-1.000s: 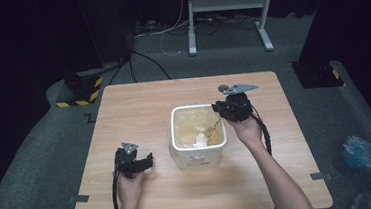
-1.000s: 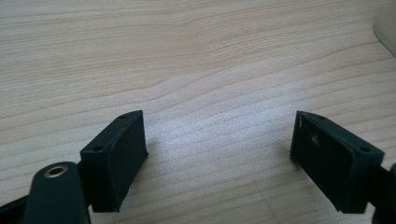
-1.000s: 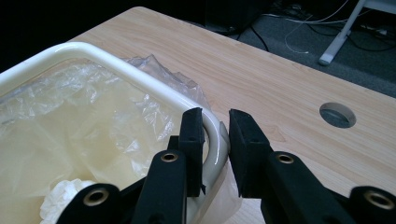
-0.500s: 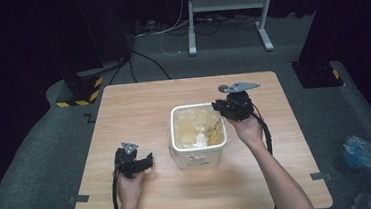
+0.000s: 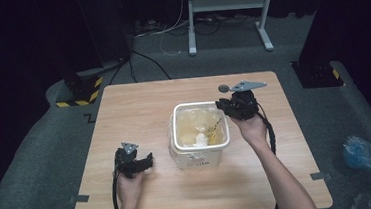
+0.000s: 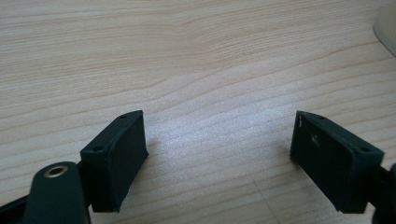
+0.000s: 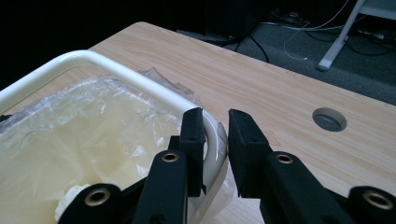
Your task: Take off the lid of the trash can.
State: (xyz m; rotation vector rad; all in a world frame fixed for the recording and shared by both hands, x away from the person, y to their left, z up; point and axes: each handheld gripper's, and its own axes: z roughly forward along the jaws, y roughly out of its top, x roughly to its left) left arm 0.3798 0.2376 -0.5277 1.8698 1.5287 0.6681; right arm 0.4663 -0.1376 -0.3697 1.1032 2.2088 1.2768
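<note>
Wooden table (image 5: 139, 113): right gripper (image 7: 215, 135) seemingly pinches bin's (image 5: 176, 135) plastic liner (image 7: 93, 121).

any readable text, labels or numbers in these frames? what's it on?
Nothing can be read with certainty.
Label on the front wall of the white bin: dark print, too small and blurred to read.
Dark mark on the floor left of the table, shaped like a "Z": blurred, may not be a letter.
Yellow-black hazard stripes on the floor: no words.
</note>
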